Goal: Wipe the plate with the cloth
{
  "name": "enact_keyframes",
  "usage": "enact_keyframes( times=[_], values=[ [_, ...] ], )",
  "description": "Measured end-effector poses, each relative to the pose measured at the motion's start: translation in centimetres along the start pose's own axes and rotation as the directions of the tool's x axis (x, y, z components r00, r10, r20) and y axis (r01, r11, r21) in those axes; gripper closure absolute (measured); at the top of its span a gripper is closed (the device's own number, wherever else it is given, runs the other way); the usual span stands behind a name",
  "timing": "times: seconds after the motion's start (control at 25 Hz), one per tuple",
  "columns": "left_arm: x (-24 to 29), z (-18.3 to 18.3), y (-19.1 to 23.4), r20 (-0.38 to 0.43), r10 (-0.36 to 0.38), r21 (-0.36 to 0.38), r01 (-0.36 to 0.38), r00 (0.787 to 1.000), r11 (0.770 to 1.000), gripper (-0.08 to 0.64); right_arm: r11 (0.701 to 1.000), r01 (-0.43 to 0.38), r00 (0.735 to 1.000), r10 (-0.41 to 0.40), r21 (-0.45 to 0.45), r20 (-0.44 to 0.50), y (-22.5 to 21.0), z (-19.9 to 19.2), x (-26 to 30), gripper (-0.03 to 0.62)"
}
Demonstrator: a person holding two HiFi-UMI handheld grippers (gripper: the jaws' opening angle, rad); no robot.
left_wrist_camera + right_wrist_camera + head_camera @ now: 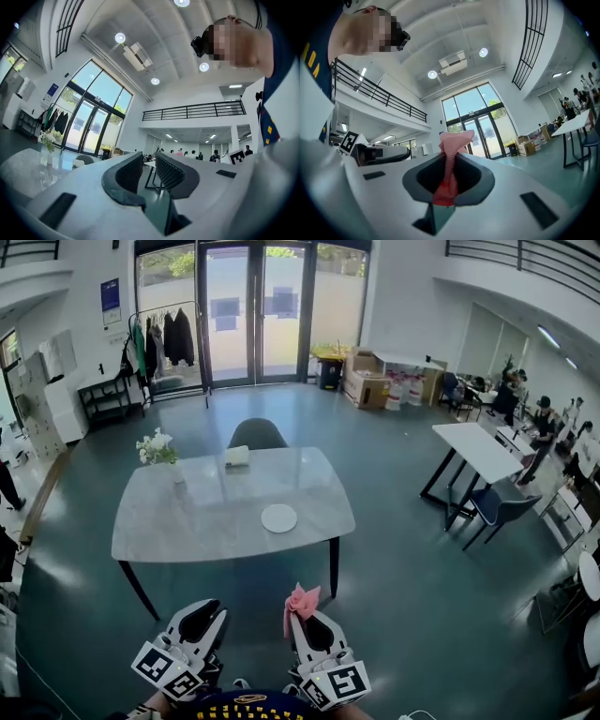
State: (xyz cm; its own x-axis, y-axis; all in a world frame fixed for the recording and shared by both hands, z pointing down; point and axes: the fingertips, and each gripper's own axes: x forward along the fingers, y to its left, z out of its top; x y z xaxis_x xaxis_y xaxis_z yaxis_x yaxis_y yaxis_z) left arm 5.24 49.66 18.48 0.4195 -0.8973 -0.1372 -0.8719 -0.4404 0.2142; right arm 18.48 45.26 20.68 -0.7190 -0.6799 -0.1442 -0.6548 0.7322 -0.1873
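**Pink Cloth Gripped, Plate Waiting Across the Floor**

Nearest the camera, clamped in the right tongs [305,617]: a pink cloth [301,600], pinched at its middle with a tuft standing above the tips. Just beside them, the left tongs [206,613], parted by a narrow gap and holding nothing. Farther on, across bare floor and well apart from both: a grey marble-look bench [197,521], with the round white plate [278,517] lying flat near its front right edge. Beyond that, a vase of white flowers [157,448] toward the far left corner and a dark chair [257,434] behind. Wiping apparently not yet begun. To do the approach well: close on the bench's near side first, hold the cloth firmly, bring the loose tuft down flat on the plate, and probably steady the rim with the free left tongs to stop it sliding off the edge.
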Motion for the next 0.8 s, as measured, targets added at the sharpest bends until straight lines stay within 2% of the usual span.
enact_keyframes(
  times=[0.24, 0.4, 0.52, 0.64, 0.8],
  values=[
    [1.9, -2.5, -2.2, -0.065, 0.018, -0.017, -0.019, 0.998, 1.000, 0.469, 1.000, 0.000, 0.999, 0.001, 0.019, -0.043, -2.6, -1.4, -2.2, 0.551],
    [3.2, -3.1, -1.6, -0.073, 0.025, -0.030, -0.027, 0.997, 0.999, 0.469, 1.000, 0.007, 0.998, -0.006, 0.021, -0.065, -3.9, -2.2, -2.0, 0.552],
    [5.2, -3.9, -1.0, -0.081, 0.003, -0.053, -0.008, 0.997, 0.999, 0.469, 0.999, 0.033, 0.996, -0.032, 0.018, -0.083, -5.5, -2.4, -1.2, 0.551],
    [7.7, -4.5, 0.3, -0.085, -0.031, -0.077, 0.025, 0.996, 0.997, 0.469, 0.998, 0.065, 0.993, -0.064, 0.004, -0.098, -7.4, -2.7, 0.3, 0.551],
    [11.4, -4.5, 4.1, -0.080, -0.078, -0.104, 0.069, 0.994, 0.992, 0.469, 0.993, 0.115, 0.987, -0.116, -0.015, -0.114, -9.6, -3.4, 4.3, 0.551]
  ],
)
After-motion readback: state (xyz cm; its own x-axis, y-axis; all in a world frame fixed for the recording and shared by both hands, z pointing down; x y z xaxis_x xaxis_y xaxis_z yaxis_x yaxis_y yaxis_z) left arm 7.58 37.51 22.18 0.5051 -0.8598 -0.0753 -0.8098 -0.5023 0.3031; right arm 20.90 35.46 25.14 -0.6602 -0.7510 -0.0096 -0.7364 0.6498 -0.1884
